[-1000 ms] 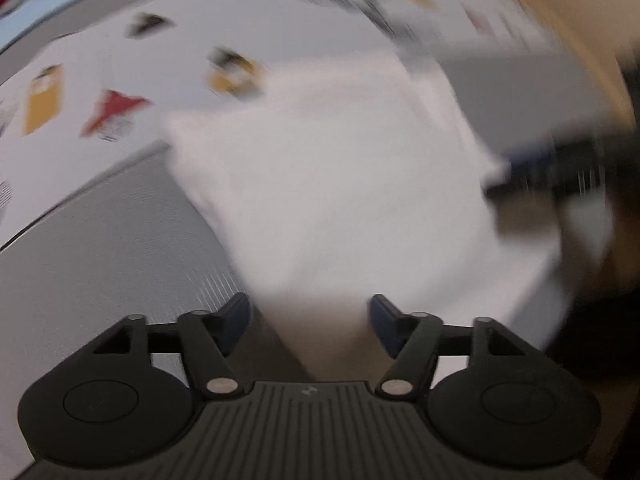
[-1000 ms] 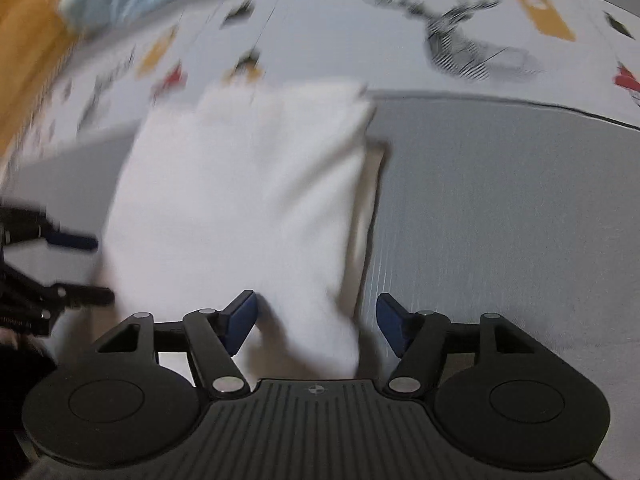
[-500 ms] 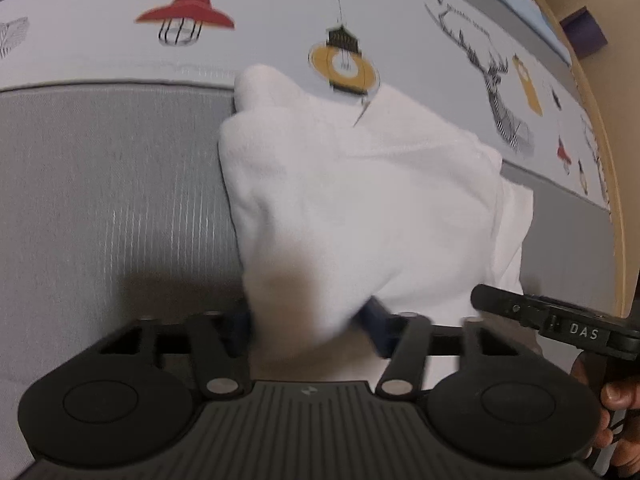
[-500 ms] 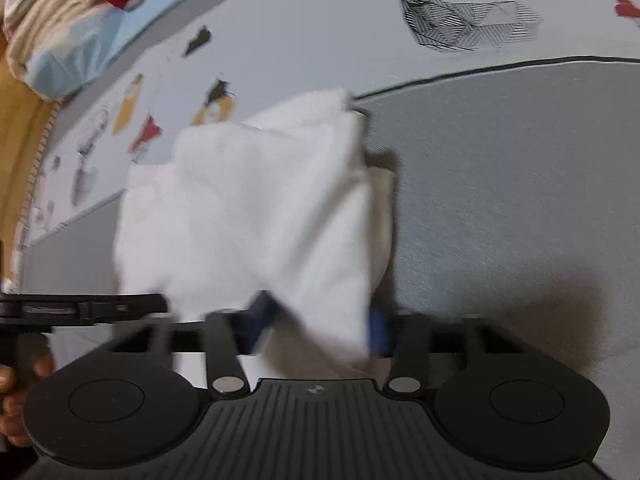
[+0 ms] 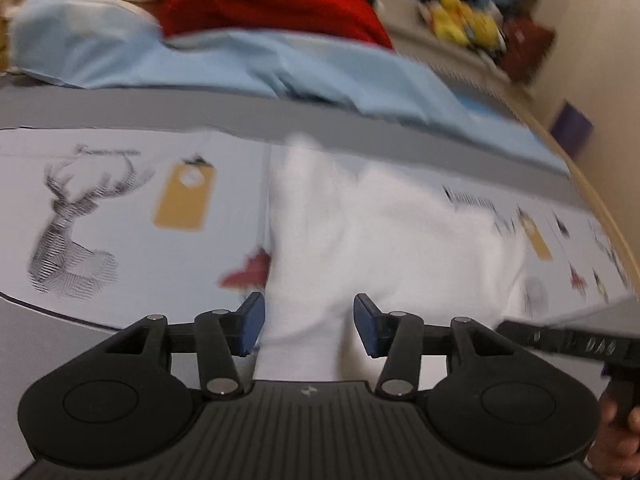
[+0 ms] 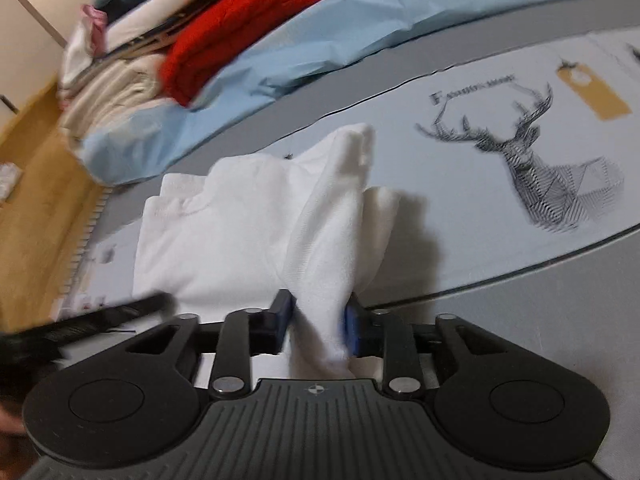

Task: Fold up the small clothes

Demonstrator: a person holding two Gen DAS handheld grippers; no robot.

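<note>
Right wrist view: white garment (image 6: 248, 232) is pinched by the right tongs (image 6: 318, 326); left tongs (image 5: 308, 322) are spread around it. Uneven folding is risked if the cloth slips.

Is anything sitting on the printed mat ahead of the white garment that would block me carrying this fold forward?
Nothing visible does. The right tongs pinch the white garment, and the printed mat beyond it is bare up to the blue sheet. The left tongs stand open around the cloth.
</note>
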